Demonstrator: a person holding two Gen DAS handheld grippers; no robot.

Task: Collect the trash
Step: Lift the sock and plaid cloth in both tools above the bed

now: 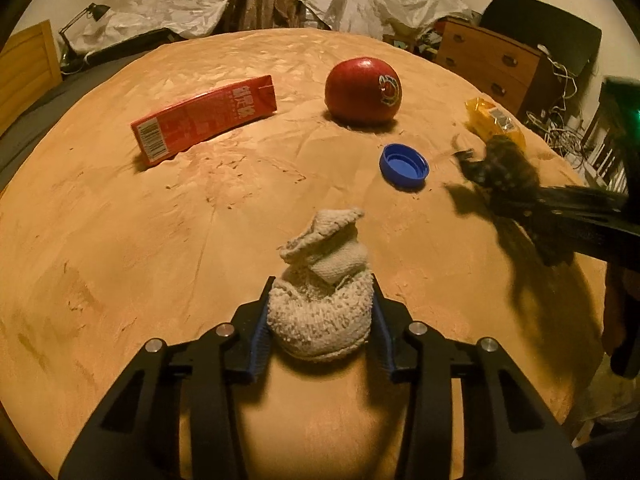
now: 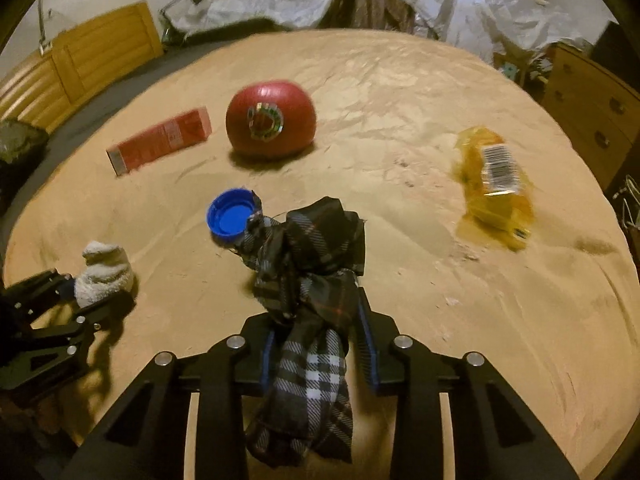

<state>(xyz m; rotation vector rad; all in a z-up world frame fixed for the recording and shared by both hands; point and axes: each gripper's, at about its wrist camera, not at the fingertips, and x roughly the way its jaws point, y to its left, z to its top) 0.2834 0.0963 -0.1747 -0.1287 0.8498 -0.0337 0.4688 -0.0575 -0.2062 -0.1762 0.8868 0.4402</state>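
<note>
My left gripper is shut on a balled beige knitted cloth just above the tan tabletop; it also shows in the right wrist view. My right gripper is shut on a dark plaid cloth, which hangs down between the fingers; it appears blurred in the left wrist view. On the table lie a red carton, a blue bottle cap and a yellow wrapper.
A red apple with a sticker sits mid-table beyond the cap. Plastic sheets and curtains are behind the table. A wooden dresser stands at the right, a wooden board at the left.
</note>
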